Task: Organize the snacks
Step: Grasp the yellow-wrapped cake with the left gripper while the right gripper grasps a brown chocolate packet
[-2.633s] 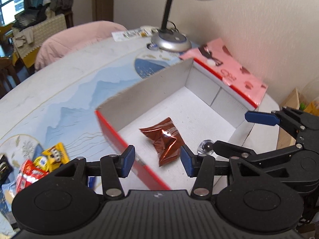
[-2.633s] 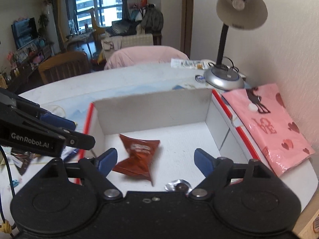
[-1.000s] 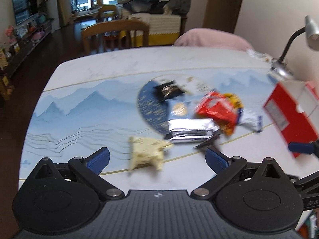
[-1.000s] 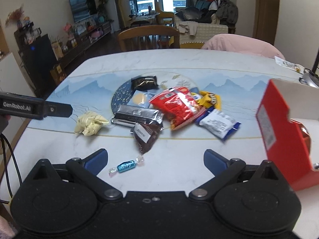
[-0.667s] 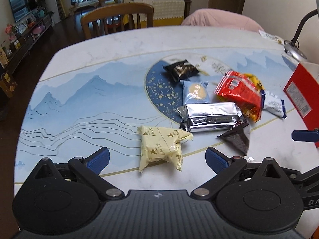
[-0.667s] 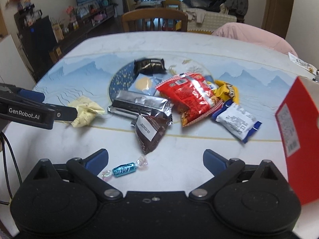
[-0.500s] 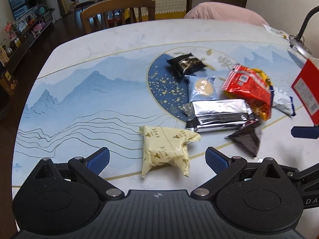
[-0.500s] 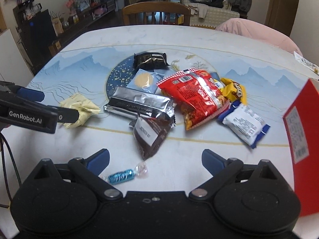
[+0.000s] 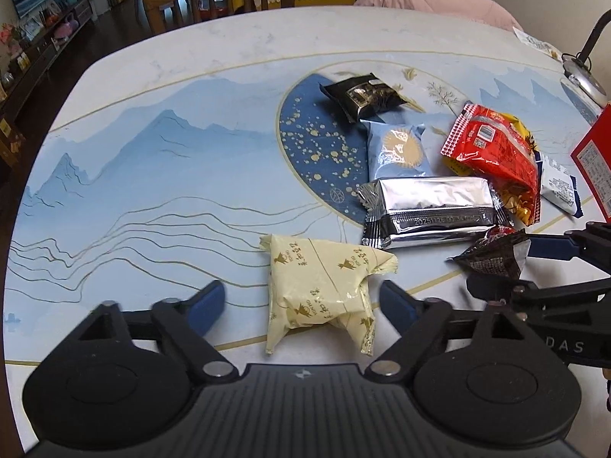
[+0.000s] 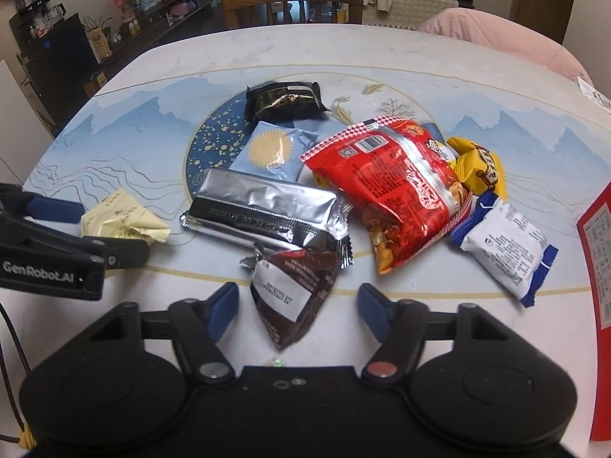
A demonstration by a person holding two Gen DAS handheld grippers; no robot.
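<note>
Cream-yellow wrapping marks the pale snack packet (image 9: pixel 320 290) that lies on the table (image 9: pixel 152 160) between the 2 blue-padded fingers (image 9: pixel 206 305) of the left claw (image 9: pixel 301 305); the jaws have just been closing, yet both pads stand clear of the wrapper with a gap on each side, so nothing is pinched. To its right lies a silver foil packet (image 9: pixel 431 210), with a light blue sachet bearing a gold sun (image 9: pixel 399 149) behind it and a black packet (image 9: pixel 362 95) farther back on the dark blue printed disc. Just right of the silver packet sits a dark brown triangular packet (image 10: pixel 294 290) with a white label, its point toward the camera in the right wrist view; it lies between the fingers of the right claw (image 10: pixel 298 309), whose jaws have also just been closing, and the pads are close beside it but not plainly pressing it. Next comes a large red crisp bag (image 10: pixel 397 183), overlapping a yellow packet (image 10: pixel 481 164), and beside them a white packet with blue ends (image 10: pixel 504 244). At the far right edge stands the red wall of a box (image 10: pixel 599 267). A wooden chair (image 10: pixel 290 4) stands beyond the table.
</note>
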